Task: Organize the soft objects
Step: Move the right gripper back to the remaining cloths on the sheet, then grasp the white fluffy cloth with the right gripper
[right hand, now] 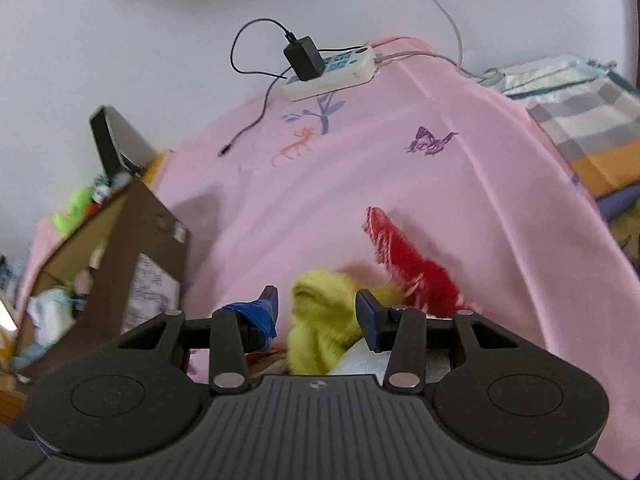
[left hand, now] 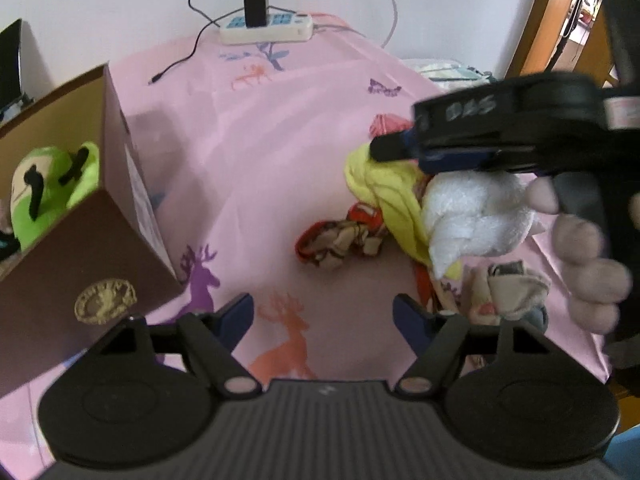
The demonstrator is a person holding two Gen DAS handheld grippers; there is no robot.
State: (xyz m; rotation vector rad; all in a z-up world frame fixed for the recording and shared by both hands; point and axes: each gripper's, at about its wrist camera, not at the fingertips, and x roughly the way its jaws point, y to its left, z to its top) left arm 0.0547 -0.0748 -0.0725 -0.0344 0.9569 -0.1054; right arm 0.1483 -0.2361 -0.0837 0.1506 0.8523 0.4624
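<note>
Left hand-held gripper [left hand: 323, 314]: bottom centre of the left wrist view, jaws standing wide apart over the pink cloth [left hand: 280, 140] with nothing between them.
Right hand-held gripper [right hand: 316, 308]: bottom centre of its own view, jaws partly open either side of the yellow cloth [right hand: 320, 320]; I cannot tell whether the pads press on it, and it looks not yet gripped.
Pile left to sort: right of centre in the left wrist view, the yellow cloth tangled with a white plush toy [left hand: 476, 216], a red-edged patterned piece [left hand: 340, 242] to its left and a beige sock [left hand: 508, 288] nearer the camera, all on the tabletop.
Red knitted piece [right hand: 412, 268]: just beyond the yellow cloth, right of centre.
Brown box [left hand: 100, 248]: left edge of the frame, well apart from the pile, already holding a green plush toy [left hand: 52, 188] and other soft things.
Progress: partly done by my judgement; several pieces remain outside.
Far end: a power strip [left hand: 266, 30] by the wall, upper centre.
</note>
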